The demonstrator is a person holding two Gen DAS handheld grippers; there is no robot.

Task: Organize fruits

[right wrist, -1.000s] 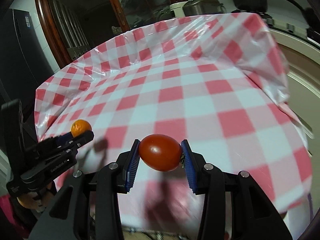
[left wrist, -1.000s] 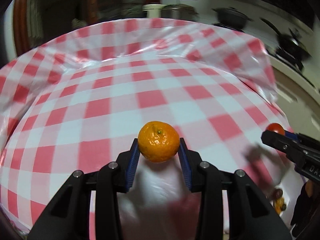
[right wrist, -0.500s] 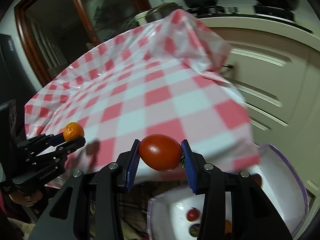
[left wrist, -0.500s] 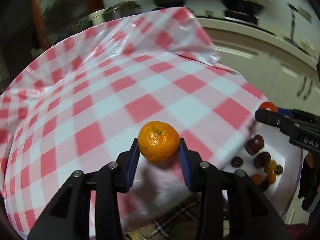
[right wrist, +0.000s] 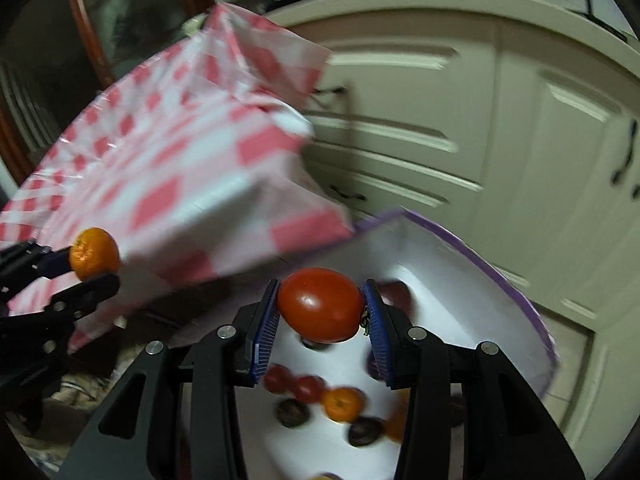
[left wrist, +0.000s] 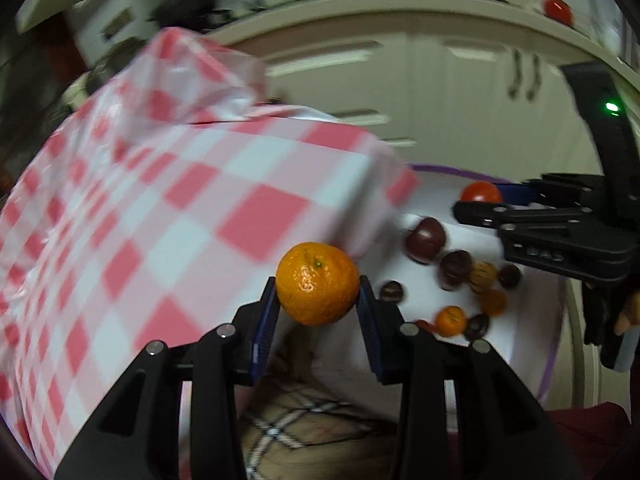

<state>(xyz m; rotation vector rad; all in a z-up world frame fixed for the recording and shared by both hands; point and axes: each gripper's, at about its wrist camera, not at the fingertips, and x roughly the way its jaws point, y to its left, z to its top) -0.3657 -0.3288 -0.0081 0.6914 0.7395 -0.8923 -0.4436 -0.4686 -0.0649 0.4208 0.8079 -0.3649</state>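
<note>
A: What do we hold?

B: Our left gripper (left wrist: 318,300) is clamped on a round, dimpled mandarin (left wrist: 317,283), stem scar facing the camera, past the checked plastic tablecloth (left wrist: 168,200) edge.

A: And the other?

B: The right gripper (right wrist: 320,318) pinches a smooth, glossy tomato (right wrist: 320,305) (oval, long axis running across from pad to pad) above the white, purple-rimmed basin (right wrist: 460,264), where 2 red and several dark and orange fruits lie blurred.
</note>
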